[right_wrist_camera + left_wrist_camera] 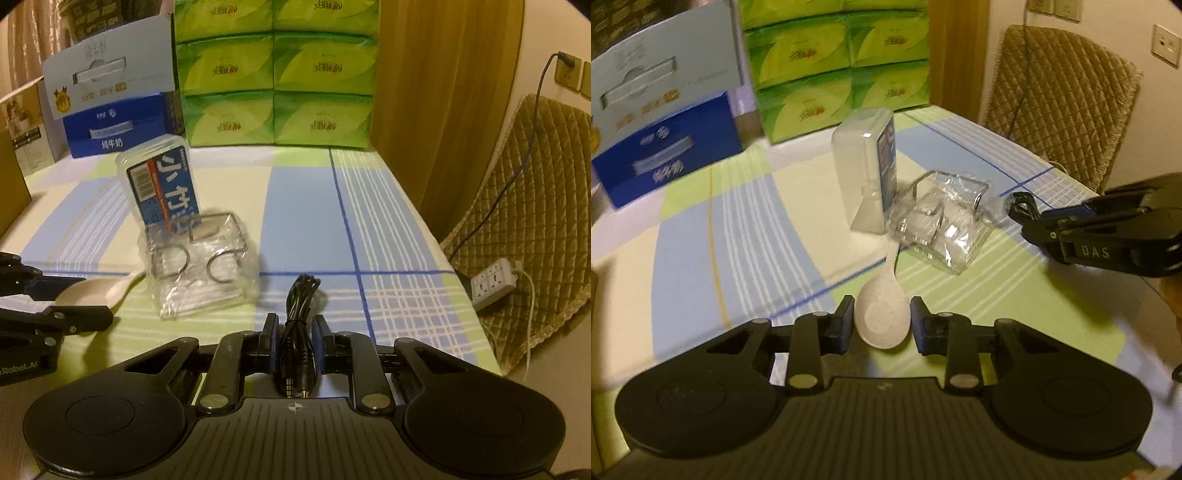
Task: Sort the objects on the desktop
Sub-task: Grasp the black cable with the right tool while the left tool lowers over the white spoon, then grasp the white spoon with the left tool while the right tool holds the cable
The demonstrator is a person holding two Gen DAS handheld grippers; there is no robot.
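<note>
Checked tablecloth (306, 206) (green tissue packs (277, 74) behind).

Matt, speckled white plastic spoon (882, 325); clear glossy plastic organizer (201, 266) in crinkled film, with thin metal wire rings. Smooth checked tablecloth (306, 206); glossy green film on tissue packs (277, 74); black rubbery cable (297, 332); matt black plastic gripper bodies.

"das" on right gripper (1019, 206); "robot.ai" on left gripper (79, 301)
</note>
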